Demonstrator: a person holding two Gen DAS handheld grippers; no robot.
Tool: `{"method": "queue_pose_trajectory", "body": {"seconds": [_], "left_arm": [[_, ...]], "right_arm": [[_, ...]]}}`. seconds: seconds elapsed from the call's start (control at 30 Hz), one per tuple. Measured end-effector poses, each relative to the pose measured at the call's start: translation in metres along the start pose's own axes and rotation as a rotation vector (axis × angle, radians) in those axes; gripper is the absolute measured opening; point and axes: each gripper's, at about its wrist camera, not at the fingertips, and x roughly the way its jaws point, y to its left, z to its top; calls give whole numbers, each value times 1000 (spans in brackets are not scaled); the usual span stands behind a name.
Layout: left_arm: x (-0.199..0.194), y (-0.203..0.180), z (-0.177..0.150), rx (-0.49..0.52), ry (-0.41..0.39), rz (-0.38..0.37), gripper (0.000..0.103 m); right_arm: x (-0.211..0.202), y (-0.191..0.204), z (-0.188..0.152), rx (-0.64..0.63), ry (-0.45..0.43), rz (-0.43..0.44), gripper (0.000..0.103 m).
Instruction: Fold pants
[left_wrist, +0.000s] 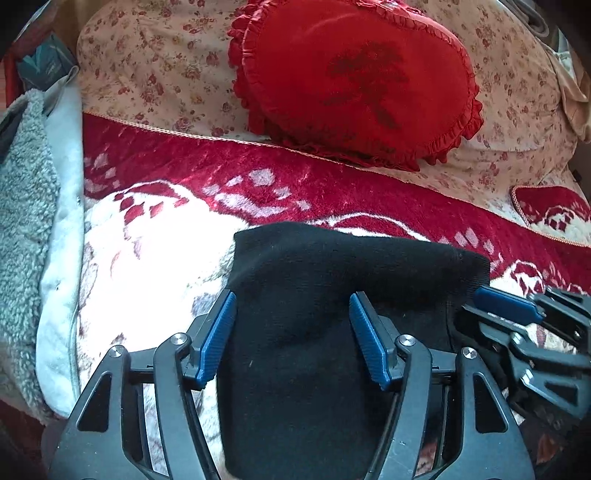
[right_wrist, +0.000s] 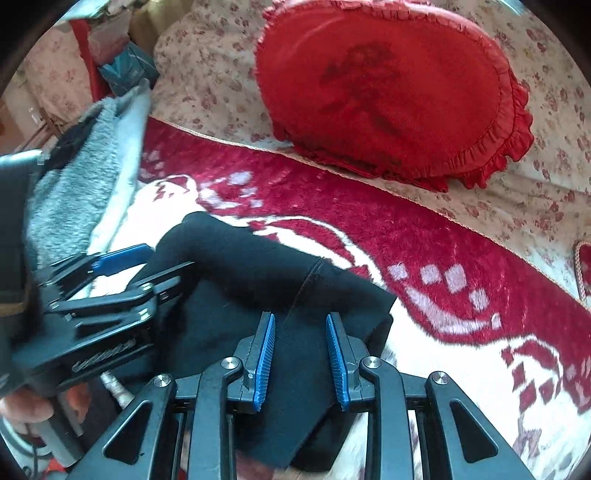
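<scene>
Pants (left_wrist: 332, 295), black, lie folded on red blanket (left_wrist: 258, 177) at lower centre, left gripper (left_wrist: 293, 325) and right gripper (right_wrist: 300, 345) fingers both spread above them.

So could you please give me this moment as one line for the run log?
task: fold pants | left gripper: open, jaws straddling black pants | right gripper: open, over pants | surface: red-and-white blanket | behind: red pillow

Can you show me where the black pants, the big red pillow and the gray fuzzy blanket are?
pants (left_wrist: 295, 332), left wrist view, middle of the black cloth.
red pillow (right_wrist: 388, 92), right wrist view, centre of its face.
gray blanket (left_wrist: 22, 192), left wrist view, its fuzzy surface.
</scene>
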Motion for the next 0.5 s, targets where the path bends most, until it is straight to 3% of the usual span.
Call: {"method": "queue_pose_trajectory", "body": {"seconds": [0.13,0.37,0.5], "left_arm": [[-14,4,-9,-12,-7,-3,63],[-28,4,-31,-20,-8,-10,63],[-22,0,-44,-11,5,12,63]], "right_arm": [[-22,14,-16,-40,-24,7,26],[-24,13,-43,-19,4,14,27],[-14,12,-59,-33,20,-38,29]]}}
